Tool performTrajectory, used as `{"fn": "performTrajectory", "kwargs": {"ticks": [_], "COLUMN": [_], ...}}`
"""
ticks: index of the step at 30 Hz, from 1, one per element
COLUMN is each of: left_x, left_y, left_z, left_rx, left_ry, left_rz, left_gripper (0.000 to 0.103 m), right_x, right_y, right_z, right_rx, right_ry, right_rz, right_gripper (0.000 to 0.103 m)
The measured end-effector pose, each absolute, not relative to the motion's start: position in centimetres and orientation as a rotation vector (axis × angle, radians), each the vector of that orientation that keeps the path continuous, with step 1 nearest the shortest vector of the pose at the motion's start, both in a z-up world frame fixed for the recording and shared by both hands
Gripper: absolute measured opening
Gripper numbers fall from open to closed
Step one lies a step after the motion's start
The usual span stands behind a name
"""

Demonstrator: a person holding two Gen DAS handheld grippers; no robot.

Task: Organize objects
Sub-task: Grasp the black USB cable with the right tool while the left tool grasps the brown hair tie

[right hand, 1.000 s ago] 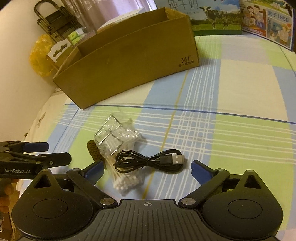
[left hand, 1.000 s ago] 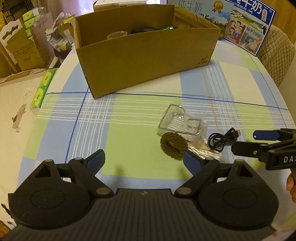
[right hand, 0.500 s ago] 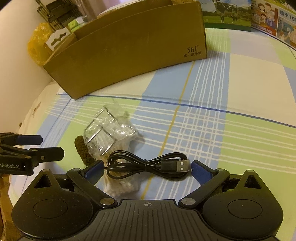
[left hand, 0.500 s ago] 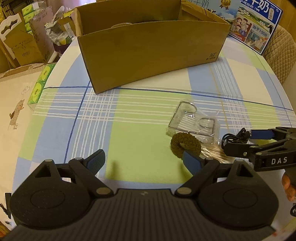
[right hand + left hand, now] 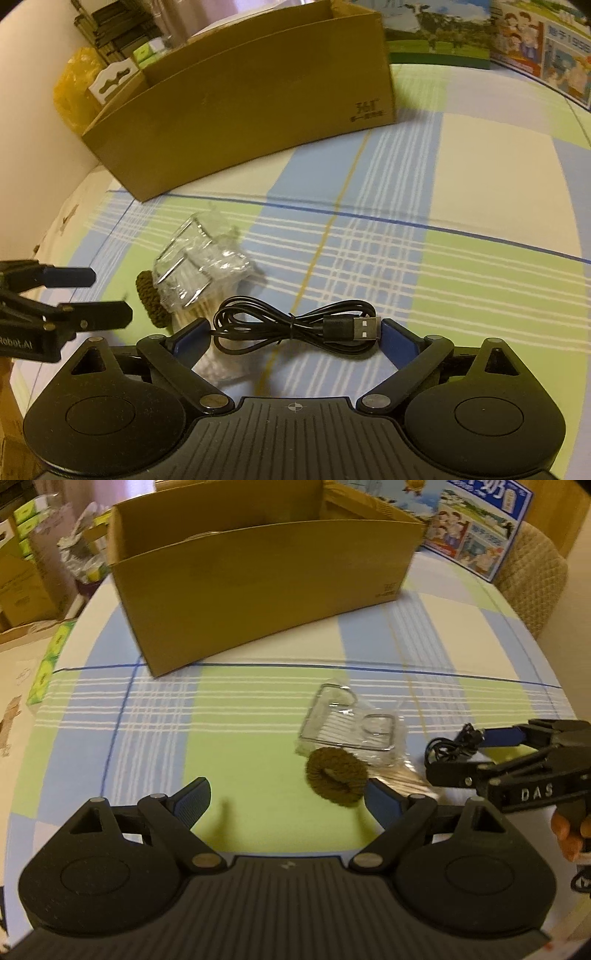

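Coiled USB cable lies crosswise, plug right.

The left gripper is made of black plastic. Two round black discs are seen at its back, with a ribbed grey-black plate between them. Thin black bars are joined by small silver screws. Each finger is tipped with a blue pad. A three-cornered hole is cut in each side.

The right gripper is built the same way, with blue pads and silver screws. White letters "DAS" are printed on its side in the left view. Bare skin of the right hand is seen behind it.
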State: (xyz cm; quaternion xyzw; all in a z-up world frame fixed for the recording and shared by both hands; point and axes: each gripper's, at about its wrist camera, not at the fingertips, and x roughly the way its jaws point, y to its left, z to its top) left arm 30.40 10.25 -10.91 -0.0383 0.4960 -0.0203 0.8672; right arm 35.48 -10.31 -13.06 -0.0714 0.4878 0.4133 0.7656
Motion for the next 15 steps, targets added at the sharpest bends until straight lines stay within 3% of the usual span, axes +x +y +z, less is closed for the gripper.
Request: {"fn": "performTrajectory", "kwargs": {"ticks": [5,12,15], "left_x": [30.6,31.6,31.8], "left_y": [9.5,9.3,9.7], "left_z": [-11.5,-13.4,-13.7], "left_rx": [-0.076,-0.069,-0.104], "left_ry": [1.016,1.016,1.009], "left_rz": [-0.106,-0.169,-0.206], "left_gripper": [0.082,0.061,0.048], "right_x": [36.0,36.5,36.5], "right_y": [-11.4,-12.4,-12.6], "right_z": [-12.7,-12.6,-12.6], "right_rx": [-0.128,-0.108,-0.106], "right_ry": [1.058,1.062,1.062], "right_rz": [0.874,0.843,0.838], "right_gripper": [0.094,0.094,0.093]}}
